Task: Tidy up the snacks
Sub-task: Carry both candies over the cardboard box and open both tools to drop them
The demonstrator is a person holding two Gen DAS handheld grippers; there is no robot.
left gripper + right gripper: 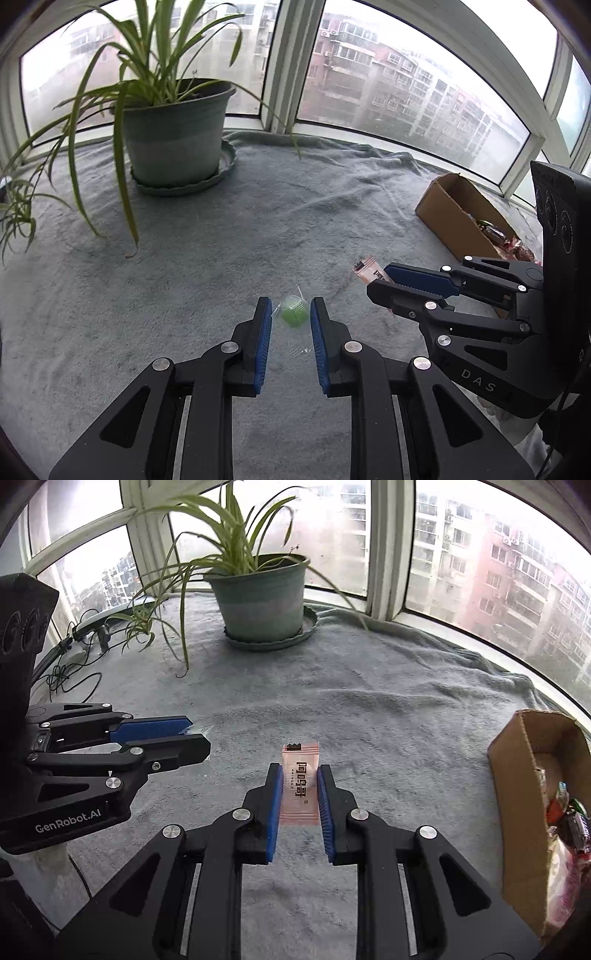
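My left gripper (291, 304) is shut on a small green snack in a clear wrapper (294, 314), held off the grey blanket (221, 258). In the right wrist view the same gripper (199, 738) is at the left, with a bit of clear wrapper (201, 732) poking out at its tip. My right gripper (299, 773) is shut on a pink snack packet with dark print (300, 775), which stands up between the blue pads (275, 797). From the left wrist view the right gripper (376, 280) is at the right, and the pink packet (367, 269) sticks out of its tip.
An open cardboard box (517, 794) with several wrapped snacks inside lies at the right; it also shows as the cardboard box (454, 214) beyond the right gripper. A potted plant (177, 144) with long hanging leaves stands by the window. Cables (70, 672) lie at the far left.
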